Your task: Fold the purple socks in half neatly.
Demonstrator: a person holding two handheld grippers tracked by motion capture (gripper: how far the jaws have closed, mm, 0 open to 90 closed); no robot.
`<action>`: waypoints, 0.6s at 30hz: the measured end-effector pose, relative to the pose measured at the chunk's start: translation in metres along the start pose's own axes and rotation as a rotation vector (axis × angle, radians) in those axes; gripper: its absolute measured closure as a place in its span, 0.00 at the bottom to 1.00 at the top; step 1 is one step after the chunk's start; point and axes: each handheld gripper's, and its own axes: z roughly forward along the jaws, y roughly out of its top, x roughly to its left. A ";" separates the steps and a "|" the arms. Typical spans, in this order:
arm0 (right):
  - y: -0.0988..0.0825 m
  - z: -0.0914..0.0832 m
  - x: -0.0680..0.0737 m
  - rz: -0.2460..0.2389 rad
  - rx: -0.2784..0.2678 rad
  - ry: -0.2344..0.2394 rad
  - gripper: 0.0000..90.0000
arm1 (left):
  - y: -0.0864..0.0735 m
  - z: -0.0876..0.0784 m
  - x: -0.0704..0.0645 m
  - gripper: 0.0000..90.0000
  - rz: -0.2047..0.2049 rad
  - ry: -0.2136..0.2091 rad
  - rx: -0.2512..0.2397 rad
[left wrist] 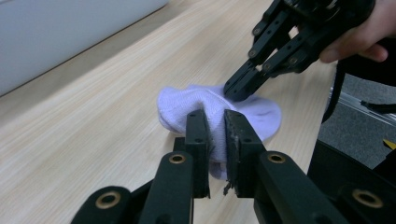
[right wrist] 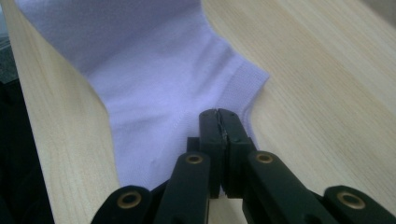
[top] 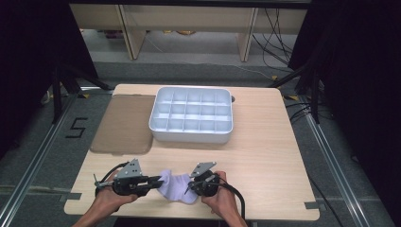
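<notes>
While sock waits flat for folding, wooden table (top: 265, 142) carries white divided tray (top: 191, 115) at 12 o'clock, brown mat (top: 124, 124) at 10 o'clock. Pale lilac sock (top: 176, 186) lies at 6 o'clock, near front edge, between both tools. Left gripper (left wrist: 214, 135): jaws narrow, pinching sock fold. Right gripper (right wrist: 219, 122): jaws fully together, tips pressing sock cloth near cuff, nothing visibly caught between. Step judged: bunching or folding sock. Next move likely needs right jaws opened, fabric regrasped, then carry toward tray cell.
</notes>
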 end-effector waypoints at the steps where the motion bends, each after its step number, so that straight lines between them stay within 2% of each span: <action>1: 0.001 0.001 -0.001 -0.010 0.006 0.011 1.00 | 0.001 0.003 -0.003 0.89 0.003 0.003 -0.015; 2: 0.000 0.001 -0.001 -0.018 0.002 0.019 1.00 | 0.003 0.005 -0.003 0.89 0.015 -0.003 0.002; 4: -0.001 0.001 0.001 0.018 -0.005 0.014 1.00 | 0.005 0.012 -0.007 0.89 0.027 -0.012 0.012; 8: -0.002 0.000 -0.002 -0.011 -0.011 0.020 1.00 | 0.010 0.023 -0.008 0.89 0.044 -0.021 0.038; 11: -0.002 -0.001 -0.001 0.013 -0.006 0.018 1.00 | 0.011 0.030 -0.008 0.89 0.028 -0.026 0.039; 13: -0.002 -0.001 -0.001 0.022 -0.004 0.018 0.99 | 0.012 0.034 -0.007 0.89 0.046 -0.030 0.060; 15: -0.002 -0.005 -0.001 0.035 -0.010 0.017 0.99 | 0.012 0.039 -0.008 0.89 0.037 -0.033 0.063; 16: -0.002 -0.006 -0.002 0.034 -0.033 0.008 0.99 | 0.012 0.041 -0.007 0.89 0.050 -0.038 0.073; 17: -0.002 -0.011 -0.005 0.017 -0.059 0.009 0.99 | 0.011 0.043 -0.008 0.89 0.042 -0.039 0.067; 18: -0.001 -0.014 -0.005 0.015 -0.062 -0.003 0.99 | 0.011 0.044 -0.009 0.89 0.034 -0.034 0.084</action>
